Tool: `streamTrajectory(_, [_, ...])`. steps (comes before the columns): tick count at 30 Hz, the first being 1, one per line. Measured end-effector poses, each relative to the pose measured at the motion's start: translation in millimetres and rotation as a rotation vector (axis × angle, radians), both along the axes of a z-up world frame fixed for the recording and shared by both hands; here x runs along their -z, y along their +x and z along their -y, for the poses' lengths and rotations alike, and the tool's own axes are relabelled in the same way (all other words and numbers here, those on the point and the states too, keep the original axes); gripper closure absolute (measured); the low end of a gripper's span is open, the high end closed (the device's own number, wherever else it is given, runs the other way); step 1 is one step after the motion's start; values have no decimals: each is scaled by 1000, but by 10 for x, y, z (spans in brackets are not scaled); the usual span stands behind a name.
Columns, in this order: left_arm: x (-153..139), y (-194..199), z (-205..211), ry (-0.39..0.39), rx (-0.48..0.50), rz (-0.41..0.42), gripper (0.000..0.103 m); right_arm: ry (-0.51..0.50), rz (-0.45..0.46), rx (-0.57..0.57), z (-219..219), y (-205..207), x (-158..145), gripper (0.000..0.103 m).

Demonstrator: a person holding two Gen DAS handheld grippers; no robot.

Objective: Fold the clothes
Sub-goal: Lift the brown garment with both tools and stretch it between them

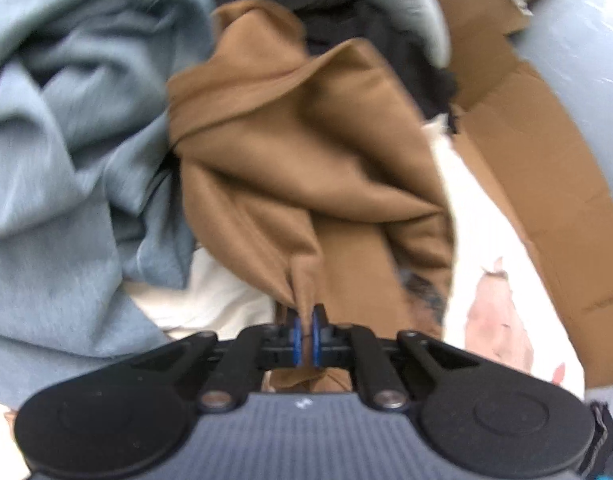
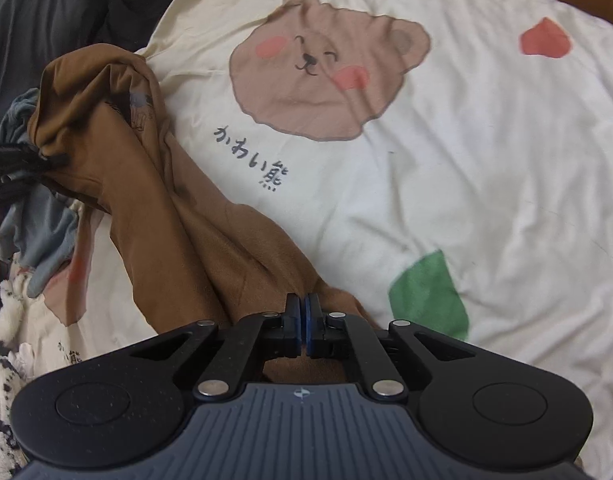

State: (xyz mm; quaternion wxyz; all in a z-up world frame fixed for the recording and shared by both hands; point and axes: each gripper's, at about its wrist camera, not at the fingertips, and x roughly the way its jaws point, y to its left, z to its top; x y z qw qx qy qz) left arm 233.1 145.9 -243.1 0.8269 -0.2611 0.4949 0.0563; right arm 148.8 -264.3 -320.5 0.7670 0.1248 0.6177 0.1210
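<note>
Left wrist view: the left gripper (image 1: 305, 334) has its blue pads pinched together on a thin fold of the brown garment (image 1: 306, 160), which rises from the jaws in a gathered ridge. The rest of the brown cloth lies heaped beyond that pinch, with a blue-grey garment (image 1: 66, 140) bunched on its left and a cardboard box (image 1: 526, 180) on its right. A cream sheet (image 1: 210, 300) shows beneath the brown cloth, near the gripper. The view is blurred, so finer seams cannot be read.

Right wrist view: the right gripper (image 2: 305, 320) is closed tight, pads meeting; brown cloth runs up to and under the jaws, so it seems to have nipped an edge of the brown garment (image 2: 166, 220), though how much fabric is caught is hidden. From here the garment stretches away to the upper left in a twisted rope, lying on the cream sheet (image 2: 486, 160), left of its printed bear (image 2: 326, 68). A dark tool at the far left edge, probably the other gripper, sits against the far end of the brown cloth.

Handling, as I judge it: the cloth is light, soft and limp, with no stiffness to keep a shape, and it will sag and twist between two holds. It is not fragile, yet a thin pinch may slip. Better holds would be at a hem or at corners, well apart, so that the cloth spreads flat on the sheet before folding.
</note>
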Motion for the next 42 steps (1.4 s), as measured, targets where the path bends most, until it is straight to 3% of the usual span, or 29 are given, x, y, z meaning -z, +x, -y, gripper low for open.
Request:
streamTrajectory(5, [-482,-112,67,-21,66,91,98,-54,-13,87,161,-255,-193,103])
streamTrajectory(15, [-1134,-357,396,-51,209,211,98,131,113,197,359,-811,-664,102])
streamTrajectory(23, [-1644,-622,769,-98,356,283,98,232,231,148,219,-913,-1110,97])
streamTrajectory(26, [-1859,-681,924,-127,402,319,98,258,285,110,133,-920,-1330,79])
streamTrajectory(27, [-1943,-702,977,-134,417,327,98,269,308,99,106,-920,-1408,68])
streamTrajectory(29, [-2079,-725,1092,-142,459,342,98,290,368,80,48,-917,-1589,65])
streamTrajectory(30, [-2135,-738,1152,-144,483,347,98,307,399,70,17,-912,-1688,57])
streamTrajectory(34, [-2234,-789,1402,-147,573,347,98,368,501,13,-151,-848,-2073,43])
streamTrajectory(36, [-2225,-809,1504,-150,606,340,98,366,533,-17,-246,-793,-2217,37])
streamTrajectory(42, [-2182,-889,1687,-189,675,322,98,306,577,-51,-426,-621,-2384,35])
